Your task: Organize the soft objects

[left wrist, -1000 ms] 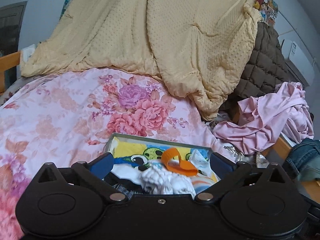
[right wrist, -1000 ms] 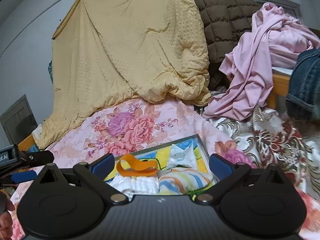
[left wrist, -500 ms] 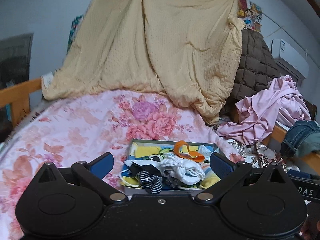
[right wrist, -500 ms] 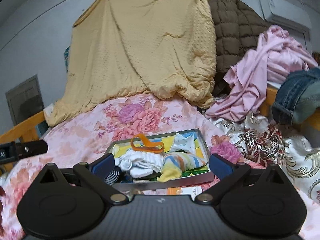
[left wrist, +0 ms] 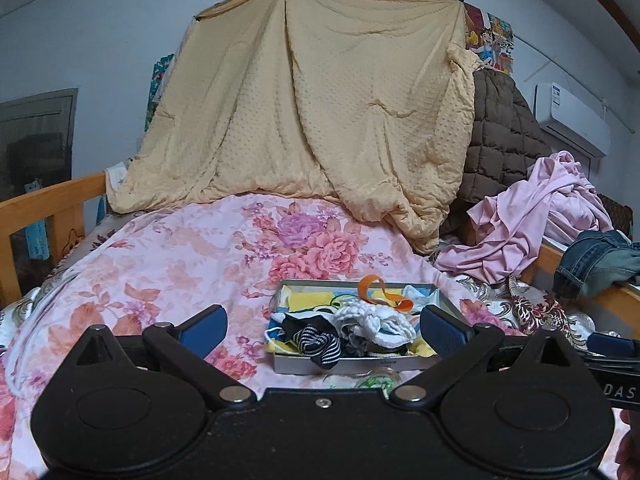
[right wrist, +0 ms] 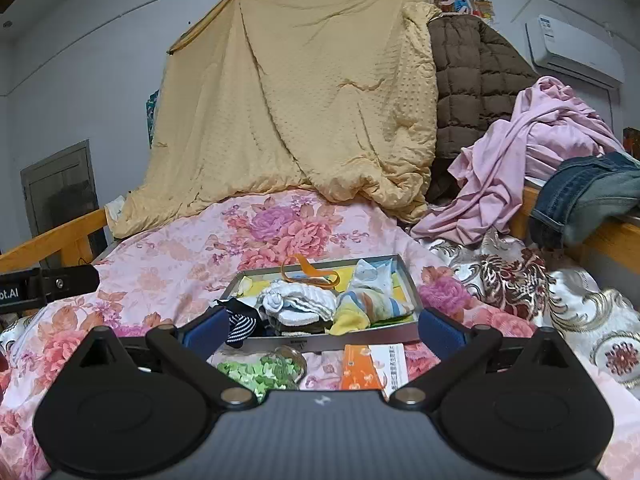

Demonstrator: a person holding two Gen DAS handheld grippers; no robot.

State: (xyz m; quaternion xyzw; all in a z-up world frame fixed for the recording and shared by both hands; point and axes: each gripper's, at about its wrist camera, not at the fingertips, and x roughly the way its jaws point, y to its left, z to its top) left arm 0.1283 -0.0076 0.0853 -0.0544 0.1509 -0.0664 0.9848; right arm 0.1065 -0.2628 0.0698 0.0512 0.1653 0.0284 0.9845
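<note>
Two packets [right wrist: 316, 368] before sock tray [right wrist: 332, 340]

A home bedroom: a wooden-railed bed [left wrist: 48, 200] under a pink floral bedspread [left wrist: 192, 252], a yellow blanket [left wrist: 320, 112] hung against the wall, a brown quilted coat [right wrist: 476, 80], heaped pink clothing [right wrist: 532, 152], jeans [right wrist: 584, 196] over the rail, a wall air conditioner [right wrist: 576, 52] above.

Hidden and cut-off parts around the tray [right wrist: 412, 296]
Tray floor mostly buried under socks; the orange packet [right wrist: 360, 372] and green-filled item [right wrist: 260, 370] before it partly hidden by gripper body; packet print illegible.
</note>
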